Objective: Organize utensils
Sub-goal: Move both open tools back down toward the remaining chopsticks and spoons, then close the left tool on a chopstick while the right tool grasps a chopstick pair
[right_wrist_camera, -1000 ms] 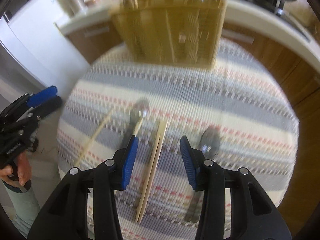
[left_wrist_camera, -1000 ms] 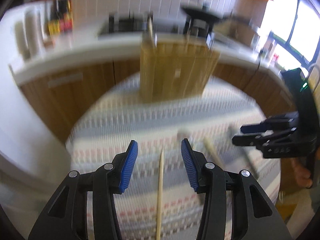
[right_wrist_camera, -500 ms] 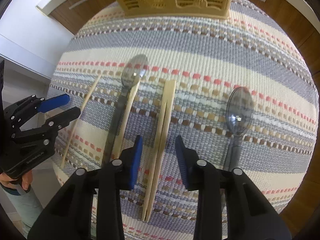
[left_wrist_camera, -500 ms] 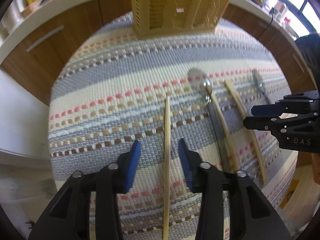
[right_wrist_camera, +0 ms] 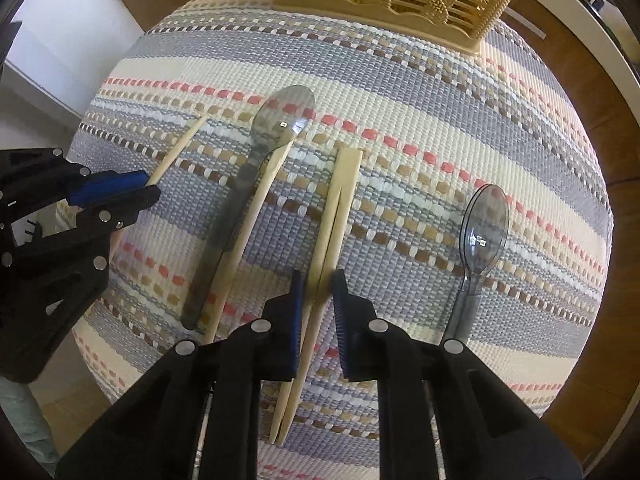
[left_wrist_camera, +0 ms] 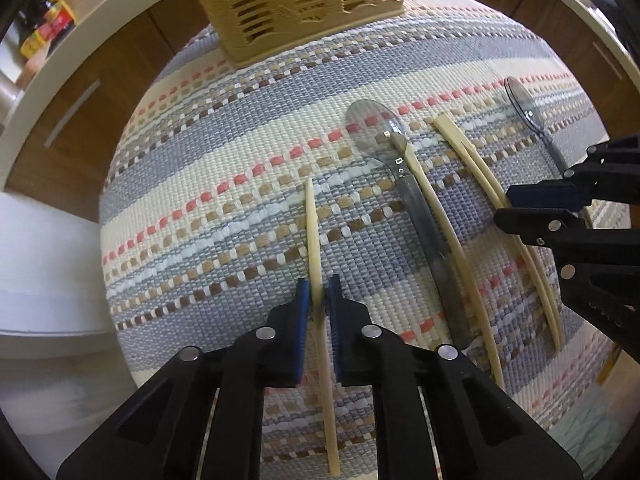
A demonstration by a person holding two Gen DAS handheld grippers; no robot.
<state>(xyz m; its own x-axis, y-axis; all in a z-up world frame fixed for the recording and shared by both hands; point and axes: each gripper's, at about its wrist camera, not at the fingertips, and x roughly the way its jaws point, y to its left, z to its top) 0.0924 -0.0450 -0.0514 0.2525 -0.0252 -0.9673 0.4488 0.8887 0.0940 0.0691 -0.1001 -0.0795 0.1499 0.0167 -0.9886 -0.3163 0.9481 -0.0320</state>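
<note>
1. Over the whole round tabletop, a striped woven cloth [left_wrist_camera: 240, 140] in grey, cream, salmon and brown, draped past the edges.
2. At the far edge of the tabletop, a slotted yellow plastic utensil basket [left_wrist_camera: 296, 4], standing upright on the cloth, well apart from all the utensils.
3. Toward the near left edge, the left gripper [left_wrist_camera: 319, 292], pointed steeply down, clamped tight on a single chopstick [left_wrist_camera: 312, 220]; blue pads pressed against both of its sides, about halfway along its length.
4. Near the middle of the near edge, the right gripper [right_wrist_camera: 318, 280], pointed straight down, jaws closing with a joined chopstick pair [right_wrist_camera: 340, 200] between them; pads seemingly right against its two sides, at about mid-length.
5. Between the two grippers, a large clear grey plastic spoon [left_wrist_camera: 376, 128], bowl toward the basket, handle toward the near edge.
6. Toward the right edge, a smaller clear grey plastic spoon [right_wrist_camera: 484, 224], lying the same way, apart from the rest.
7. Against the large spoon's right side, a loose chopstick [left_wrist_camera: 440, 216], its tip touching the spoon's neck.
8. All chopsticks flat on the cloth, lengthwise from near edge toward far edge; the joined pair's broad end toward the basket.
</note>
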